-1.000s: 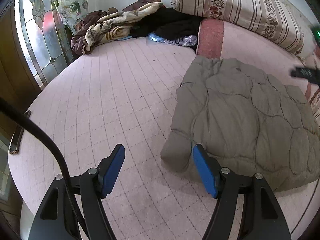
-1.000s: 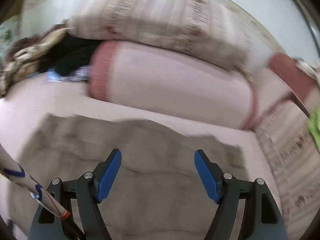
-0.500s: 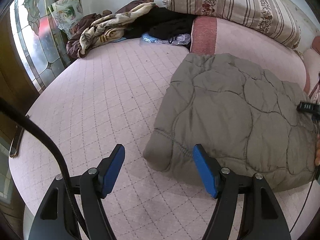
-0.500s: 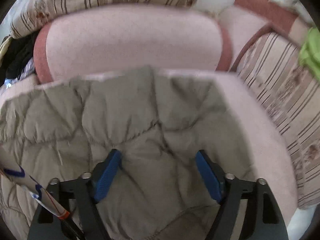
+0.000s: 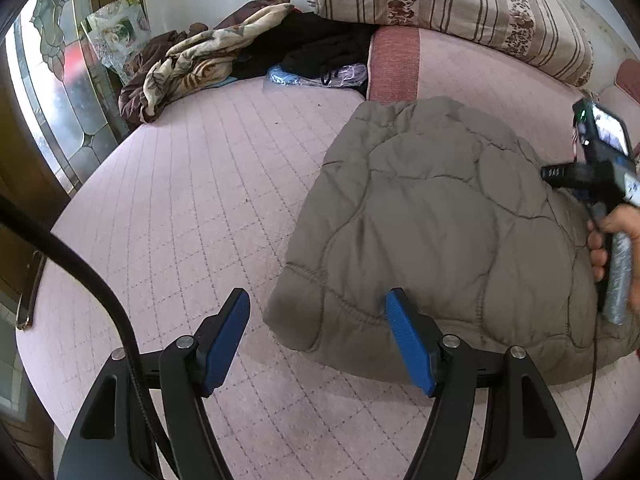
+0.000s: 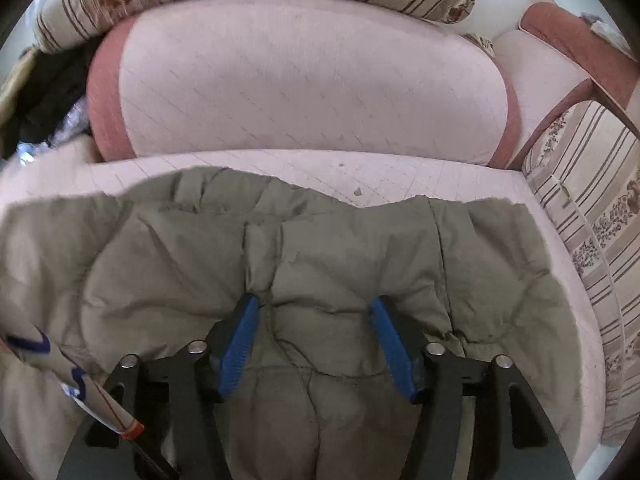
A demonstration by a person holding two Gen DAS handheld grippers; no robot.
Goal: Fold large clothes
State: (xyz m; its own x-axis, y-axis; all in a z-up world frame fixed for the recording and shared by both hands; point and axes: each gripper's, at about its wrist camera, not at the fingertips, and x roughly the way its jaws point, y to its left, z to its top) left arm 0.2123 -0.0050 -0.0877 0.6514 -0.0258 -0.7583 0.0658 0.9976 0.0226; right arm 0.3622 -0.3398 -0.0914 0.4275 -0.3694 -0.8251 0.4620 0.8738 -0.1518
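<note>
A grey-green quilted jacket (image 5: 436, 224) lies folded on the pink bed; it also fills the lower half of the right wrist view (image 6: 304, 264). My left gripper (image 5: 316, 332) is open and empty, low over the bed at the jacket's near left corner, its right finger beside the cloth. My right gripper (image 6: 314, 336) is open, pressed down into the jacket with padded cloth bulging between its blue pads (image 6: 240, 340). The right gripper's body (image 5: 600, 168), held in a hand, shows at the jacket's right side in the left wrist view.
A pink bolster (image 6: 308, 92) and a striped pillow (image 5: 448, 8) lie behind the jacket. A heap of clothes and a patterned blanket (image 5: 200, 64) sit at the bed's far left. A stained-glass window (image 5: 52, 92) stands left. A striped cushion (image 6: 592, 216) lies right.
My right gripper came down onto the jacket, pressed into it, and its jaws narrowed a little. My left gripper drifted left, so the jacket's corner sits closer to its right finger.
</note>
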